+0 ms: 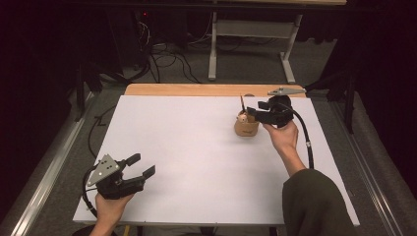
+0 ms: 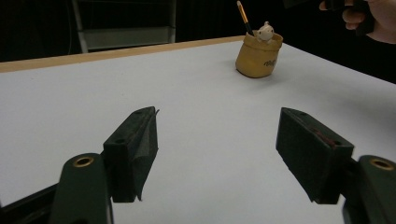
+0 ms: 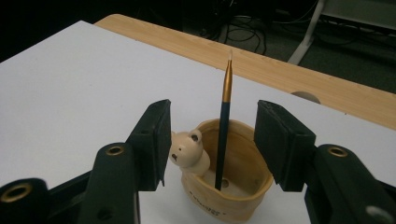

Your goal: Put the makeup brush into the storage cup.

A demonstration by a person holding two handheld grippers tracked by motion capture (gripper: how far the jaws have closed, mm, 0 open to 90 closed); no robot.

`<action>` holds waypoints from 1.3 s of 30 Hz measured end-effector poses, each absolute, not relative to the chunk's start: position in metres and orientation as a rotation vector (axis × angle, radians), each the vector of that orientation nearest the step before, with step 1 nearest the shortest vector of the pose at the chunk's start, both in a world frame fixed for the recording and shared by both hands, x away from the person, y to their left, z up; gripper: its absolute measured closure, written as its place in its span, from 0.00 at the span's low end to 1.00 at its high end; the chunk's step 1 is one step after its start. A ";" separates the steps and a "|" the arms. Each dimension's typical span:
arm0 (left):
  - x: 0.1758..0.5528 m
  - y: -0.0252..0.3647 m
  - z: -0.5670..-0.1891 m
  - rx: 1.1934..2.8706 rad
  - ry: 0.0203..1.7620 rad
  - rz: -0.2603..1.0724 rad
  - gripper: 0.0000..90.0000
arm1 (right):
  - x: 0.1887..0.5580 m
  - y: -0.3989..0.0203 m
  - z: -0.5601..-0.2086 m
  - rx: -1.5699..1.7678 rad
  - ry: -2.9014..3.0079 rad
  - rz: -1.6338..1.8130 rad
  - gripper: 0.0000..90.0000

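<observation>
Dark room behind, with cables (image 1: 162, 59) on grey floor and a metal frame stand (image 1: 251, 44). In front, a white bench (image 1: 196, 162) with a wooden strip (image 1: 196, 90) at the far edge. Near the far right part, a tan holder (image 1: 246, 127) with small bear figure (image 3: 187, 149), one brush (image 3: 225, 126) standing inside. Right gripper (image 3: 211, 140) just over the holder, fingers released, apart on both sides of the brush, not touching. Left gripper (image 1: 140, 166) at near left, fingers released, holding nothing.
</observation>
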State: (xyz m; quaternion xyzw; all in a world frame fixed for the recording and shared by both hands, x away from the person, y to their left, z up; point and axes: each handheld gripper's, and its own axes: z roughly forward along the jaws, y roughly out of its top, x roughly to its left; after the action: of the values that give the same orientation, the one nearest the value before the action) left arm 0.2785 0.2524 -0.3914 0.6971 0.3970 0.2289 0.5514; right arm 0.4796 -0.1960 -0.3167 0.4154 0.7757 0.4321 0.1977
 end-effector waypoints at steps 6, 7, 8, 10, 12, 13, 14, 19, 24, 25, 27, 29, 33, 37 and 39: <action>0.279 0.252 -0.392 1.651 0.940 0.540 0.33 | 0.472 -0.203 -0.317 1.157 2.169 1.207 0.53; 0.279 0.252 -0.392 1.651 0.941 0.540 0.33 | 0.470 -0.204 -0.317 1.163 2.167 1.216 0.53; 0.279 0.252 -0.392 1.651 0.941 0.539 0.33 | 0.468 -0.205 -0.316 1.156 2.167 1.221 0.53; 0.279 0.251 -0.392 1.652 0.940 0.539 0.33 | 0.465 -0.207 -0.316 1.158 2.163 1.231 0.53; 0.279 0.251 -0.392 1.652 0.940 0.538 0.33 | 0.462 -0.208 -0.315 1.146 2.164 1.239 0.53; 0.279 0.251 -0.392 1.652 0.940 0.538 0.33 | 0.461 -0.209 -0.314 1.141 2.166 1.240 0.53; 0.279 0.251 -0.392 1.652 0.940 0.538 0.33 | 0.459 -0.209 -0.313 1.142 2.165 1.251 0.52; 0.279 0.251 -0.392 1.651 0.939 0.537 0.33 | 0.452 -0.209 -0.308 1.114 2.165 1.270 0.51; 0.279 0.251 -0.392 1.651 0.938 0.535 0.33 | 0.447 -0.210 -0.308 1.109 2.165 1.284 0.50; 0.279 0.251 -0.392 1.651 0.938 0.535 0.33 | 0.445 -0.210 -0.308 1.112 2.166 1.287 0.49; 0.279 0.251 -0.392 1.652 0.937 0.534 0.33 | 0.443 -0.211 -0.308 1.098 2.165 1.291 0.48; 0.279 0.251 -0.392 1.655 0.938 0.532 0.33 | 0.440 -0.211 -0.308 1.110 2.168 1.298 0.46; 0.279 0.250 -0.392 1.656 0.937 0.529 0.33 | 0.435 -0.212 -0.309 1.090 2.170 1.316 0.43; 0.279 0.250 -0.392 1.658 0.934 0.527 0.33 | 0.429 -0.213 -0.309 1.077 2.168 1.331 0.41; 0.279 0.250 -0.392 1.658 0.934 0.526 0.33 | 0.425 -0.214 -0.308 1.077 2.165 1.337 0.40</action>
State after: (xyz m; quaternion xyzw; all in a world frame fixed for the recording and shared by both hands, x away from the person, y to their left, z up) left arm 0.2793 0.2499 -0.3916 0.7008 0.3948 0.2225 0.5510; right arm 0.4255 -0.2136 -0.3084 0.3828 0.7696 0.4751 0.1880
